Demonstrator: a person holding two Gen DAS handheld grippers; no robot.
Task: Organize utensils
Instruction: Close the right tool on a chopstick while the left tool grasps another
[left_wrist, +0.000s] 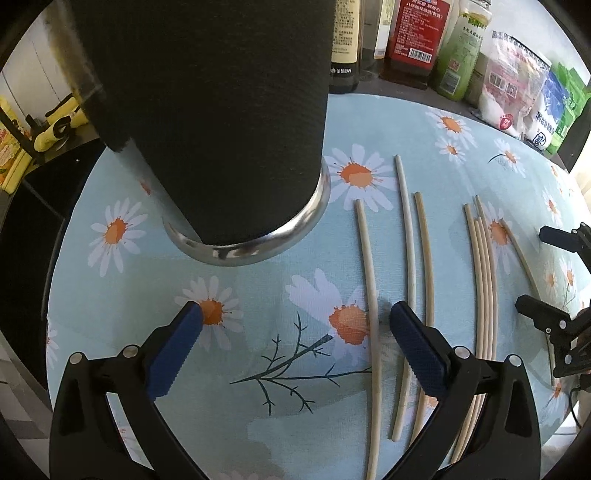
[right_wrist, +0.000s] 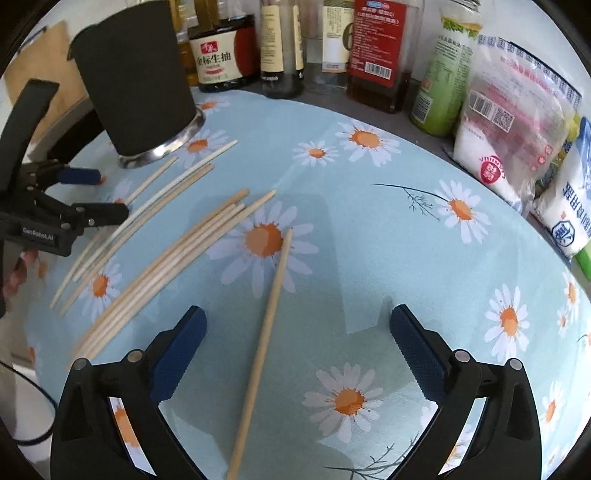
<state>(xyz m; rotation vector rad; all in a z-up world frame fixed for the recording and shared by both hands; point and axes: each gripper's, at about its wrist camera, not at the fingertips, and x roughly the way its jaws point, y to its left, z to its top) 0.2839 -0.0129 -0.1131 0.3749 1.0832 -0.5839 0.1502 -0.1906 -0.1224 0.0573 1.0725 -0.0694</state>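
The left gripper (left_wrist: 295, 325) stands with its jaws apart and nothing between the pads. The black holder (left_wrist: 207, 122) rises ahead of its left finger, in judgement the container meant to receive the sticks. One pale chopstick (left_wrist: 369, 295) lies on the daisy cloth (left_wrist: 258, 280) just inside the right finger (left_wrist: 417, 350); two more pass under or beside that finger, and a tight bundle (left_wrist: 484, 280) lies further right. The sticks lie roughly parallel, which suits a pinch across their width.

The right gripper (right_wrist: 297, 332) is also spread wide and holds nothing. A single chopstick (right_wrist: 266, 339) runs between its fingers, nearer the left one; whether the pads touch it cannot be told.

The left view shows the holder's metal base close up. Only the right view shows the whole spread of sticks and the sauce bottles (right_wrist: 221, 48) behind.
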